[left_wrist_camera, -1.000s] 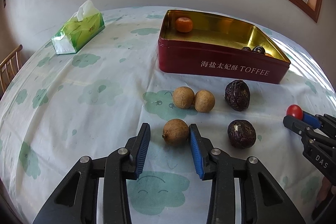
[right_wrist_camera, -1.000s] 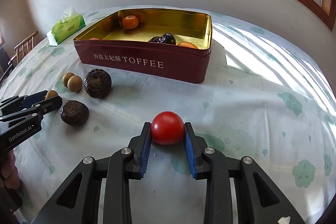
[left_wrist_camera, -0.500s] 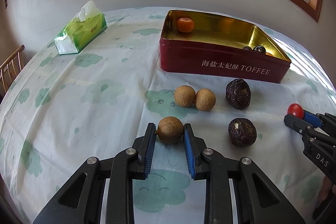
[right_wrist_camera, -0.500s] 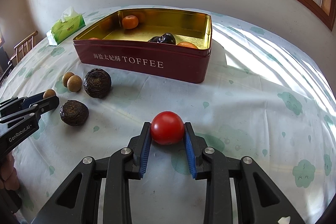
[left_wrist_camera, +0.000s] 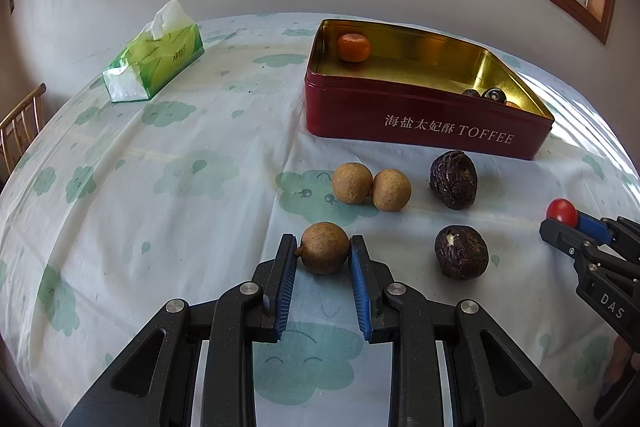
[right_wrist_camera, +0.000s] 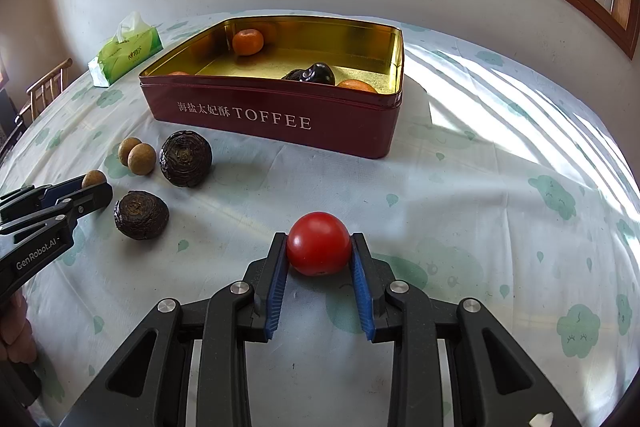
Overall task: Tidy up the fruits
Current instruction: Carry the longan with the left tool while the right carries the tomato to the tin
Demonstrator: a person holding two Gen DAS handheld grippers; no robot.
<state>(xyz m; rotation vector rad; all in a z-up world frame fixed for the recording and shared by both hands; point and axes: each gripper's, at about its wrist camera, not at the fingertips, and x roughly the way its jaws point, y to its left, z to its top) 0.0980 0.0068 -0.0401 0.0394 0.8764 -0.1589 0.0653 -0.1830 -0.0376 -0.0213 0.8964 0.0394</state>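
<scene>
My left gripper (left_wrist_camera: 323,254) is shut on a tan longan (left_wrist_camera: 324,247) just above the tablecloth. My right gripper (right_wrist_camera: 319,251) is shut on a red cherry tomato (right_wrist_camera: 319,249); it also shows at the right of the left wrist view (left_wrist_camera: 561,211). A red TOFFEE tin (left_wrist_camera: 424,123) stands open behind, holding an orange mandarin (left_wrist_camera: 353,47) and dark fruits (right_wrist_camera: 314,73). Two more longans (left_wrist_camera: 370,185) and two dark wrinkled fruits (left_wrist_camera: 453,179) (left_wrist_camera: 461,252) lie on the cloth between tin and grippers.
A green tissue pack (left_wrist_camera: 154,61) lies at the far left of the round table. A wooden chair (left_wrist_camera: 18,127) stands beyond the left edge. The wall and window run close behind the table.
My left gripper closed its jaws onto the near longan and raised it slightly. The right gripper held the tomato and barely moved.
</scene>
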